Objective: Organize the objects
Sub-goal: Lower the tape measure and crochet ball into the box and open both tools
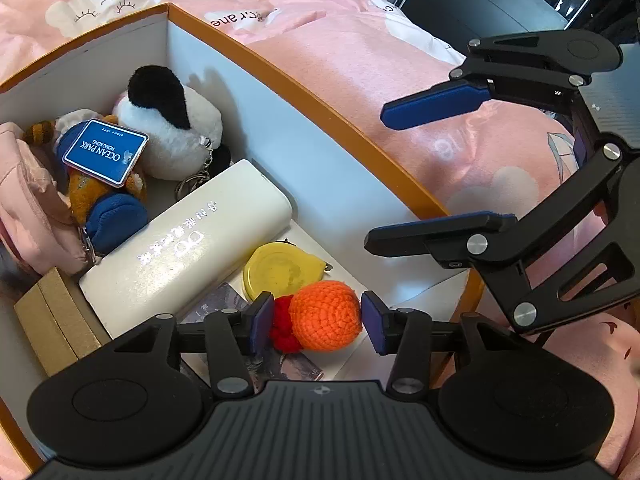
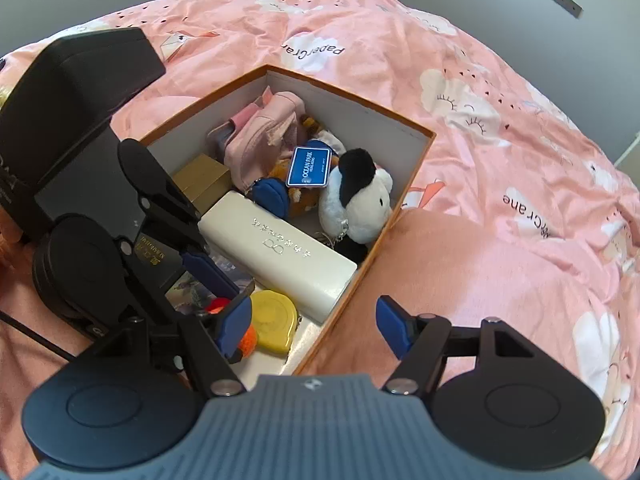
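An orange-rimmed white box (image 1: pixel 304 92) lies on the bed and also shows in the right wrist view (image 2: pixel 420 148). My left gripper (image 1: pixel 318 322) is inside its near corner, shut on an orange and red crocheted toy (image 1: pixel 326 320), of which only a sliver (image 2: pixel 248 340) shows in the right wrist view. Beside it lie a yellow tape measure (image 1: pixel 280 270), a white case (image 1: pixel 188 244), a black-and-white plush (image 1: pixel 172 128), a blue-tagged plush (image 1: pixel 104 160), a pink pouch (image 2: pixel 264 128) and a tan box (image 1: pixel 52 316). My right gripper (image 2: pixel 312 328) is open and empty above the box's near rim.
A pink duvet (image 2: pixel 480 240) with cloud prints covers the bed all around the box. A printed card (image 1: pixel 288 364) lies on the box floor under the toy. The left gripper's black body (image 2: pixel 100 216) fills the left of the right wrist view.
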`<state>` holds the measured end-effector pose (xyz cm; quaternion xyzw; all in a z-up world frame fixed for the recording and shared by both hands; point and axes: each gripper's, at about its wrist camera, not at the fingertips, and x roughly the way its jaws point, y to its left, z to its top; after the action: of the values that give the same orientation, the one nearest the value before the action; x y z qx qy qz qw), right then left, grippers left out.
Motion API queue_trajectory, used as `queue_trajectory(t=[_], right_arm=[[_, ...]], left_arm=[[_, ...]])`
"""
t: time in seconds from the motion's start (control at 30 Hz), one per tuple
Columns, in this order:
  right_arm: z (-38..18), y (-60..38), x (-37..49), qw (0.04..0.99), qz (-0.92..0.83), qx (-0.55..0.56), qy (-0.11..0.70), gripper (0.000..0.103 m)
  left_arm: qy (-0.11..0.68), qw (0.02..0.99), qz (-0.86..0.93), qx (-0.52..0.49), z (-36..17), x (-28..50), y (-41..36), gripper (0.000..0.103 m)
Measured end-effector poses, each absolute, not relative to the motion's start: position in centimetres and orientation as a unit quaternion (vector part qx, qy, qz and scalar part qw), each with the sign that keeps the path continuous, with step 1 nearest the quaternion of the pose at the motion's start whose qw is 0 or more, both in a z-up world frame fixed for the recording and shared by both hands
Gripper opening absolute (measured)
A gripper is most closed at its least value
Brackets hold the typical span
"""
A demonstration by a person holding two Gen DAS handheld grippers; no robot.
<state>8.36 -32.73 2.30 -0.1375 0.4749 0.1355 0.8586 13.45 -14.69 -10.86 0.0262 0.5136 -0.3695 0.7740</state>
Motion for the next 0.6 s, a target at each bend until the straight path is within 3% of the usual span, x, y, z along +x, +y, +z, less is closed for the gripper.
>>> queue_trajectory(t=[0.37,0.5,0.6], right_arm=[[2.2,-33.1,8.5,0.862,0.123,-0.114,0.478,0.07],[2.5,-33.5,8.5,0.869,0.103,-0.087,0.476,0.071],[2.9,-34.0,8.6,0.88,0.077,-0.031,0.468,0.078]], left_arm=[[0.513,0.776,-0.367,0.011,-11.1,13.5,-14.1,0.07],[0.496,0.796,-0.345,-0.004,-9.9,13.3,-12.4,0.07],[0.459,0.832,-0.31,-0.013,-8.0,12.9,-10.5,0.07]])
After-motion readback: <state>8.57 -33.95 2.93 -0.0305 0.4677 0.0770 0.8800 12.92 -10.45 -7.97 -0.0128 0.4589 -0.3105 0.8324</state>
